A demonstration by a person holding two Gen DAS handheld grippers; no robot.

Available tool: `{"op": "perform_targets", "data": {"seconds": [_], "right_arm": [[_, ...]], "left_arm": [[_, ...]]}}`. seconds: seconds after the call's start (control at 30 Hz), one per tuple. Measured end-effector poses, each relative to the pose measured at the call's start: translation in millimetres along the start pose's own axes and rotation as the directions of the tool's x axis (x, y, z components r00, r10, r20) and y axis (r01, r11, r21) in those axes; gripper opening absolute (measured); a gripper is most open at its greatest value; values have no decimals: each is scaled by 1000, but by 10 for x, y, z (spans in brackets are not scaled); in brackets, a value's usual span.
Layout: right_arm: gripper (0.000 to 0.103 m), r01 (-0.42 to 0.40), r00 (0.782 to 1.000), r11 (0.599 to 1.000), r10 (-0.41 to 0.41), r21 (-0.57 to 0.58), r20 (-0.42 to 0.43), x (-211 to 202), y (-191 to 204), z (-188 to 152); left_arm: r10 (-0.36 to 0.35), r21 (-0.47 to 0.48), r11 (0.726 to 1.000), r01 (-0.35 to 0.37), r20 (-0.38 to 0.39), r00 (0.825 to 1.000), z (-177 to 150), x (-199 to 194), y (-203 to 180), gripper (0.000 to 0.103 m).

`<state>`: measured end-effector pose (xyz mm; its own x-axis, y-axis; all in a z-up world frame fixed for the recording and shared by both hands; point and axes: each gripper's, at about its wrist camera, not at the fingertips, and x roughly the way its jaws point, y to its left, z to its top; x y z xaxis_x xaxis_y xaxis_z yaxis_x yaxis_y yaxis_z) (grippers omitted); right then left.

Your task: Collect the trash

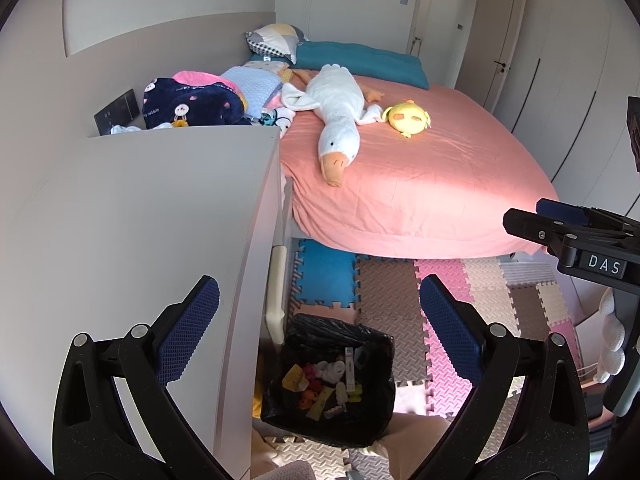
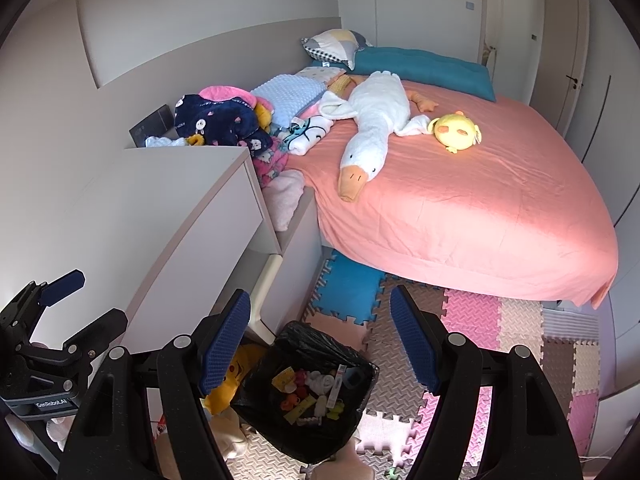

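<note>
I see a square waste bin lined with a black plastic bag (image 1: 332,376) standing on the foam puzzle-mat floor (image 1: 396,292), at the foot of a tall pale grey cabinet (image 1: 132,216) and near the corner of the bed. The bin holds the trash (image 1: 324,380) — yellow wrappers, a white crumpled tissue, small orange and pink bits and a white strip with printing. It lies low in the bag, well under the rim.

My left tongs (image 1: 320,320) stand released above the bin, nothing between the blue pads. My right tongs (image 2: 320,340) are likewise parted and empty, hovering over the same bin (image 2: 308,392).

On the bed's salmon-pink sheet (image 1: 420,184) lie a long white plush goose (image 1: 336,116) and a small round yellow plush chick (image 1: 408,116) just beside it — clothes are heaped along the bed's cabinet-side edge. A yellow soft toy (image 2: 232,380) sits on the floor, touching the bin.
</note>
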<state>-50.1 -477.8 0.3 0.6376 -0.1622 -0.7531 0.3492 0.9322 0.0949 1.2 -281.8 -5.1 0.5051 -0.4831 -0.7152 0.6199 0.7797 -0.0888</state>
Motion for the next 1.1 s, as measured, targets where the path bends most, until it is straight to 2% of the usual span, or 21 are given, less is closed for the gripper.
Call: {"op": "perform_targets", "data": {"seconds": [1.1], "right_arm": [[73, 3, 1000, 1000, -3, -3, -4, 14, -17, -39]], "left_arm": [[17, 23, 1000, -17, -13, 1000, 11, 19, -44, 97]]}}
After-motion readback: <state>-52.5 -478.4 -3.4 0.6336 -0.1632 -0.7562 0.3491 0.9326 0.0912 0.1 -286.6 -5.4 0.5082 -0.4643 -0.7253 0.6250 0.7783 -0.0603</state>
